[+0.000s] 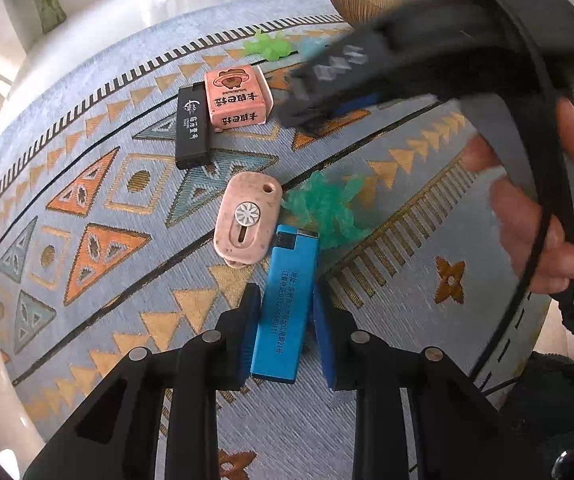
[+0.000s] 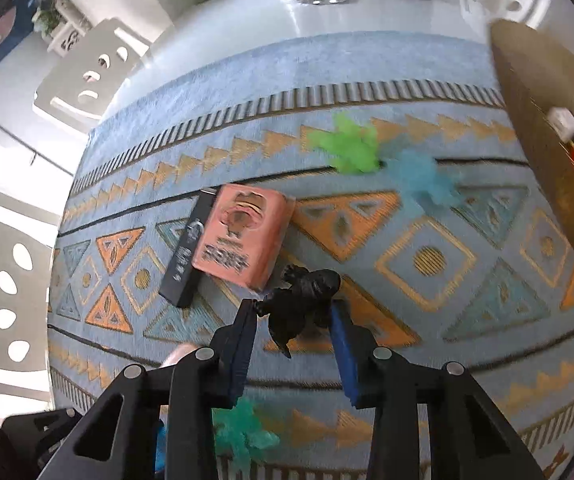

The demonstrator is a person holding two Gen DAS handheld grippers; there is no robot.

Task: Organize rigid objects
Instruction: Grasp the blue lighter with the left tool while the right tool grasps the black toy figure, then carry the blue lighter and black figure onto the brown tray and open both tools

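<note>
Rigid objects are lying scattered over the patterned tabletop (image 1: 87,128), and the step in hand looks like a double pick-up. Going left to right in the left wrist view: a black lighter (image 1: 193,128) is lying at upper centre, touching a pink box (image 1: 237,98); below them a pink key-shaped case (image 1: 245,220) is sitting just beside the blue lighter (image 1: 287,300). The left gripper (image 1: 285,332) is clamping that blue lighter at lower centre, both pads pressing its long sides. A teal crinkly scrap (image 1: 327,208) is lying just right of it. At the right edge a hand (image 1: 539,208) is holding the other tool.

In the right wrist view, the right gripper (image 2: 293,320) is gripping a black dinosaur figure (image 2: 301,300) at centre, just right of the pink box. A woven basket (image 2: 535,120), already holding some items, is standing at the upper right.

Next, I judge, both grippers are needing to lift clear and carry their loads right toward the basket, without dragging the neighbouring pieces along.
</note>
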